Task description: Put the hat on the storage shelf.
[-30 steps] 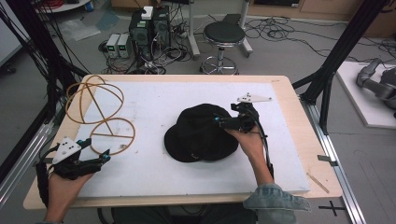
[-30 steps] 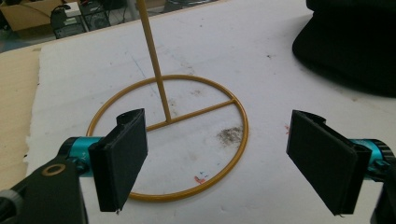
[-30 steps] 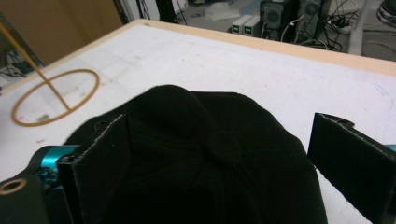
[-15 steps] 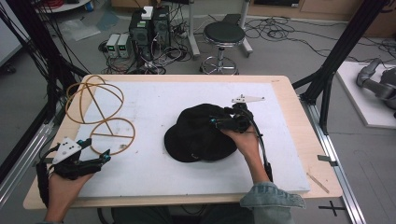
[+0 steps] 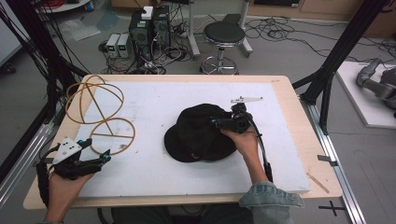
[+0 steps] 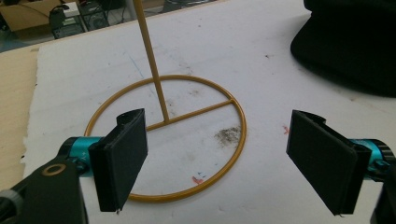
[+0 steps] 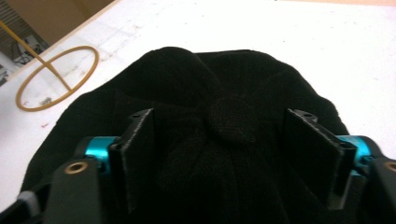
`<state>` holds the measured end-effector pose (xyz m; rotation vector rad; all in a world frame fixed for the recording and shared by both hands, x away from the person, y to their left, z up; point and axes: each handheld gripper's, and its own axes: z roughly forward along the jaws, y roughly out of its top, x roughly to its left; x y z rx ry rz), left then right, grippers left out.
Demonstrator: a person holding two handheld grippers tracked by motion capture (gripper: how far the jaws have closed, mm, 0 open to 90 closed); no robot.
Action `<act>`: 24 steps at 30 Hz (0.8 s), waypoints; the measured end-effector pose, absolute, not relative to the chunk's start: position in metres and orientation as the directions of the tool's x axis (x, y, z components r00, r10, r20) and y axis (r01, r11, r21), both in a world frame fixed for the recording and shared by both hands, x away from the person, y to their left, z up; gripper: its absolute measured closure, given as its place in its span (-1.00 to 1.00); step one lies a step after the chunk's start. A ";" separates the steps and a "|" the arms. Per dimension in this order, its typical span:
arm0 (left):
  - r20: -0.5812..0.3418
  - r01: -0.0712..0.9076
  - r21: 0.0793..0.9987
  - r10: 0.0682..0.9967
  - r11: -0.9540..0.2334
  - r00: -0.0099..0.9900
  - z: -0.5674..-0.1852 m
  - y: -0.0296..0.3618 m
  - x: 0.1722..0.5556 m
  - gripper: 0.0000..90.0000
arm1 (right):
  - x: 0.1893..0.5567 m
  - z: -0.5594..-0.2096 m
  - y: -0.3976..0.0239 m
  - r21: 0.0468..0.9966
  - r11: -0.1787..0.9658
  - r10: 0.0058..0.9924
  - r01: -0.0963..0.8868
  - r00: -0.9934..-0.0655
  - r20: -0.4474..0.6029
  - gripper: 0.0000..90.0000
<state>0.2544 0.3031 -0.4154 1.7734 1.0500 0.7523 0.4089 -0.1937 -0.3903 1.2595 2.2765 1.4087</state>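
Half-closed right gripper (image 7: 229, 140), jaws just closing around black hat (image 5: 198, 133) crown; pads' contact unclear

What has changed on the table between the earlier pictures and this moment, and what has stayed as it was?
The right gripper has just been closing its jaws around the crown of the black hat; in the right gripper view the bunched fabric sits between the pads, though a firm pinch isn't clear. The left gripper stays open near the gold wire stand, and the hat lies where it was.

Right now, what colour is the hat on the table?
Black; the hat shows best in the right gripper view.
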 end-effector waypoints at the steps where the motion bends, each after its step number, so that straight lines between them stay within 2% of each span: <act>1: 0.050 0.334 0.916 0.891 -0.221 0.451 -0.415 0.303 0.254 -0.54 | 0.409 -0.390 -0.194 0.804 0.191 0.736 0.563 -0.624 0.262 -0.24; 3: 0.050 0.334 0.916 0.891 -0.221 0.451 -0.415 0.303 0.254 -0.54 | 0.407 -0.388 -0.192 0.816 0.198 0.742 0.543 -0.627 0.237 -0.07; 5: 0.050 0.335 0.916 0.890 -0.221 0.452 -0.416 0.303 0.254 -0.54 | 0.406 -0.388 -0.191 0.820 0.204 0.744 0.535 -0.629 0.226 -0.03; 8: 0.050 0.335 0.916 0.890 -0.222 0.452 -0.416 0.303 0.255 -0.54 | 0.403 -0.385 -0.190 0.828 0.222 0.754 0.515 -0.629 0.189 0.19; 14: 0.051 0.334 0.916 0.891 -0.222 0.451 -0.415 0.304 0.254 -0.54 | 0.400 -0.382 -0.189 0.836 0.231 0.759 0.499 -0.630 0.166 0.41; 24: 0.051 0.335 0.916 0.892 -0.221 0.450 -0.415 0.304 0.254 -0.54 | 0.390 -0.366 -0.186 0.858 0.213 0.765 0.467 -0.626 0.151 0.48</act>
